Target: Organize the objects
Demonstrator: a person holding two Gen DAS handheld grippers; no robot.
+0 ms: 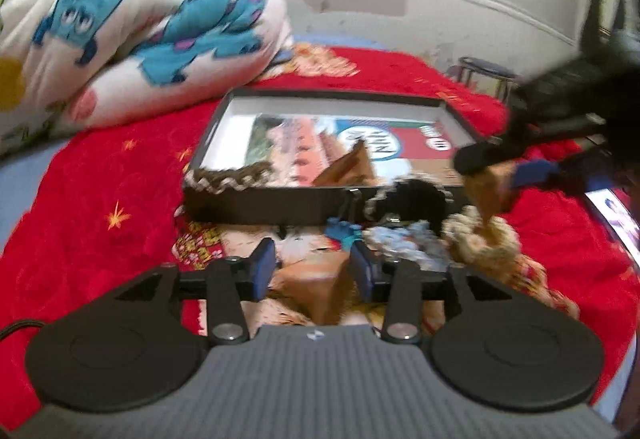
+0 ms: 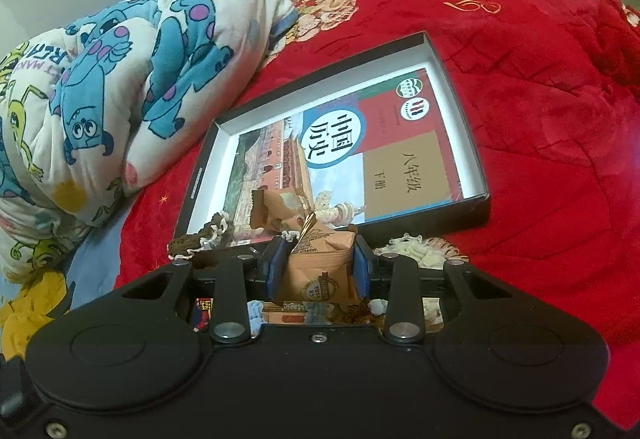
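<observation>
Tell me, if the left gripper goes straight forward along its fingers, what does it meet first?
Probably the near wall of the black box. The open left gripper points at it over the orange packet between its fingers, though blur makes depth uncertain.

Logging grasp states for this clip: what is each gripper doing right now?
Left gripper: open, holding nothing.
Right gripper: closed on an orange snack packet.

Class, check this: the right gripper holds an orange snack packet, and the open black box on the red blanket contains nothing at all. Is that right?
Not quite. The black box is not empty: a textbook lies inside, as the right wrist view shows. The right gripper does hold the orange snack packet.
</observation>
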